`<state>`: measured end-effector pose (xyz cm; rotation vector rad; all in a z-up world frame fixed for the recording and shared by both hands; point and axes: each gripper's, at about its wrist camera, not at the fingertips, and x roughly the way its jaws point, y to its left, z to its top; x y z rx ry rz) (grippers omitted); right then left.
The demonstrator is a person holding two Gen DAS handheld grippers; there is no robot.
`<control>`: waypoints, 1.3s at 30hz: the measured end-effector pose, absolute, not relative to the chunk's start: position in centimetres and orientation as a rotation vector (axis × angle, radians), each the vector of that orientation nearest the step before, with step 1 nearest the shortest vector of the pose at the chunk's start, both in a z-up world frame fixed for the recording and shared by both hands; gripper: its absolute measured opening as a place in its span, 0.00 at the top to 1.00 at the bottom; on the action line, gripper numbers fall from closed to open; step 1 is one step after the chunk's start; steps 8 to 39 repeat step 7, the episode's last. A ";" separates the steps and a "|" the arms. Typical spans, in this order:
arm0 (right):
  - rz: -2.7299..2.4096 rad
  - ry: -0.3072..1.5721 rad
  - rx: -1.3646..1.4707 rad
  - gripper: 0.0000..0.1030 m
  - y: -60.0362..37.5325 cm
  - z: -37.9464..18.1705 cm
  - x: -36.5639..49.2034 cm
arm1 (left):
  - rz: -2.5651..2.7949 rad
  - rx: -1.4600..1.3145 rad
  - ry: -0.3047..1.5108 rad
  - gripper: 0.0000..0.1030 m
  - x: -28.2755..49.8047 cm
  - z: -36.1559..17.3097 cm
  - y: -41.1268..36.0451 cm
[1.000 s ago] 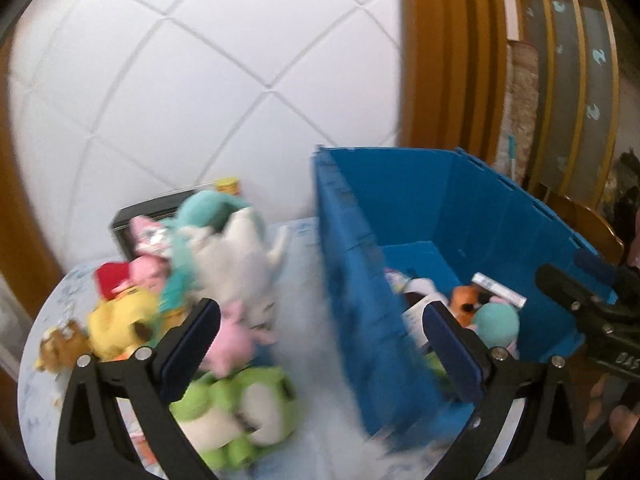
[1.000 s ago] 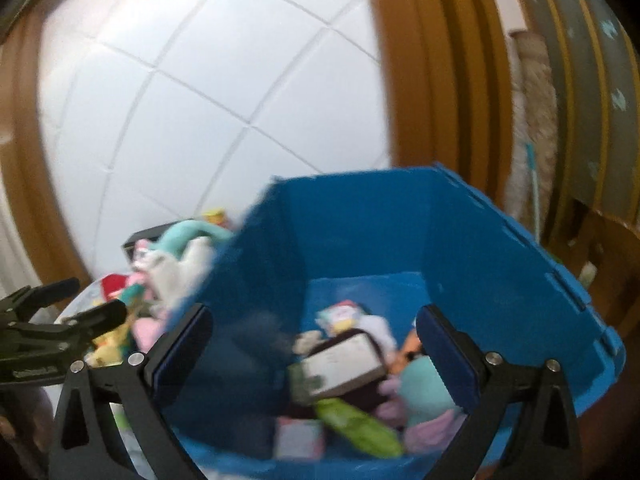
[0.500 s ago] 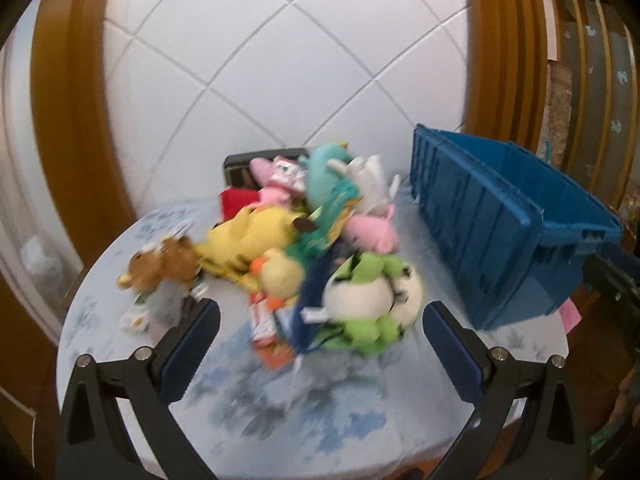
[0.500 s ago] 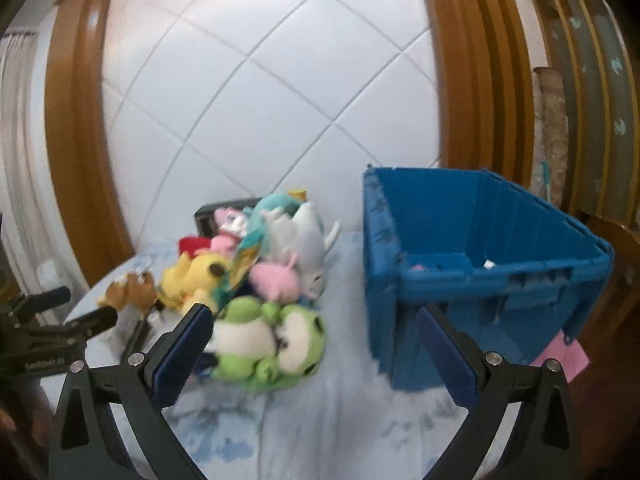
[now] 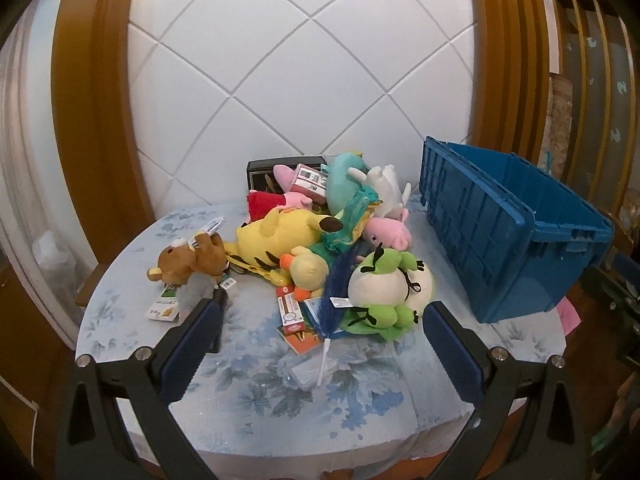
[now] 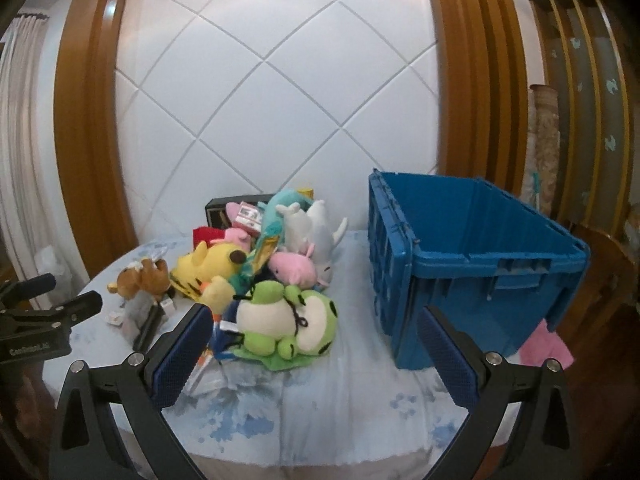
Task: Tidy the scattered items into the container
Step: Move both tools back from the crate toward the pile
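Left gripper (image 5: 320, 344) and right gripper (image 6: 308, 346) both hung spread wide, holding nothing, back from the table (image 5: 260, 392). Nearest the right claw: green frog plush (image 6: 286, 324), front of the toy pile, clear of the blue crate (image 6: 476, 268) on the right. Judgement: take the frog first with the right gripper, pinch across its soft body, lift clear over the crate's rim; avoid snagging the blue feather (image 5: 338, 288) beside it.

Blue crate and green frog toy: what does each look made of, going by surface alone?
Blue crate: looks like rigid moulded plastic, semi-gloss; ribbed walls, crisp rim and a soft sheen suggest it. Green frog toy: looks like soft plush fabric, matte and slightly fuzzy, with rounded stuffed shapes and stitched black detail. Its filling cannot be seen.
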<state>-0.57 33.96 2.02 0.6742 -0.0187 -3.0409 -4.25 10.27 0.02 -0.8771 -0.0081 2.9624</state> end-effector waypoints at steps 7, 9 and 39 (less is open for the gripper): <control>-3.060 -0.046 0.687 0.00 35.4 2.5 -2.1 | 2.968 -0.869 -0.019 0.00 -5.0 0.4 10.7; -3.060 -0.046 0.687 0.00 35.4 2.5 -2.1 | 2.968 -0.869 -0.019 0.00 -5.0 0.4 10.7; -3.060 -0.046 0.687 0.00 35.4 2.5 -2.1 | 2.968 -0.869 -0.019 0.00 -5.0 0.4 10.7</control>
